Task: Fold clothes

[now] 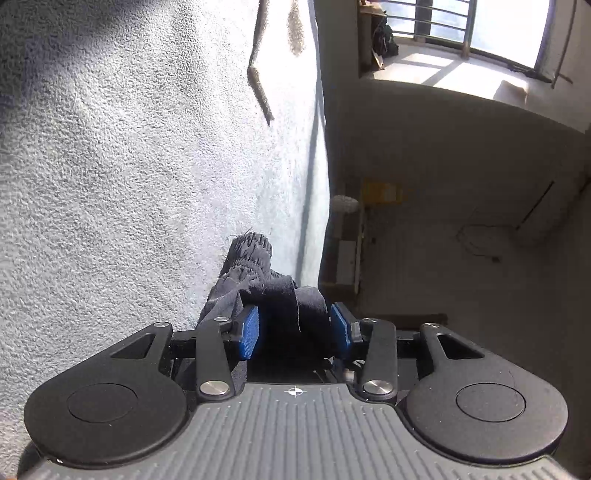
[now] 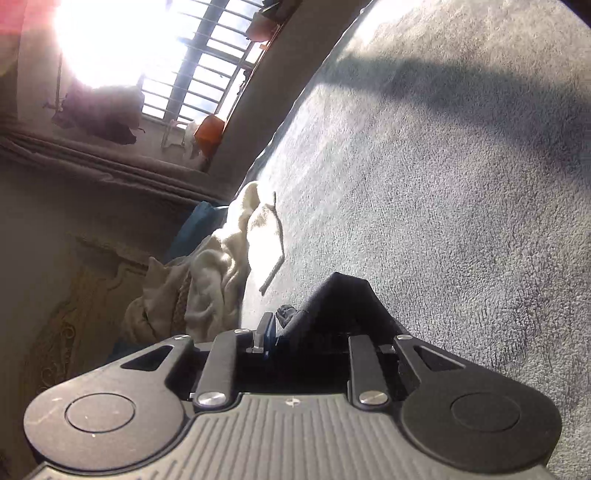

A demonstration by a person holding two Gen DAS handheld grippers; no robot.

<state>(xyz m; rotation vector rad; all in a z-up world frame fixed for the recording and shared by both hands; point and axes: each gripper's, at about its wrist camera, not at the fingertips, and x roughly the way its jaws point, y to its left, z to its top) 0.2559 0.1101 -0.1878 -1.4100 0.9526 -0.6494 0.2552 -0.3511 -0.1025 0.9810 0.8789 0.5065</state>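
Both grippers have dark cloth between the jaws, so grip state first. Left gripper point(image 1: 294, 332): blue pads point(image 1: 248, 332) stand apart w/ a dark navy garment point(image 1: 258, 273) bunched in the gap. Cloth fills most of the space and seems to touch both pads, but the pads don't look like they're squeezing it, so I'd call it spread, cloth loose between. Right gripper point(image 2: 314, 339): only the pad at 9 o'clock shows, the other one is hidden behind a fold of the same dark garment point(image 2: 340, 302). Jaws are apart, cloth sits in the gap, can't say if it's pinched.

Surroundings: the garment lies on a grey fuzzy blanket point(image 1: 110, 184) that fills most of both views. In the left wrist view the gathered elastic waistband end pokes out toward 12 o'clock from the jaws, resting on the blanket. A dark strap-like thing point(image 1: 262, 92) lies on the blanket up at 12, well apart from the cloth. At 1-2 o'clock there's a window w/ bars point(image 1: 461, 26), bright sun coming in.

Right wrist view: a heap of cream/white clothes point(image 2: 221, 266) at 10 o'clock from the jaws, at the blanket's edge, near the dark garment but not touching afaict. Something blue point(image 2: 195, 229) behind the heap, partly hidden. Orange object point(image 2: 210, 133) by the barred window point(image 2: 207, 66) at 11, too blurry to ID. Nothing sits between jaws and blanket besides the cloth itself.
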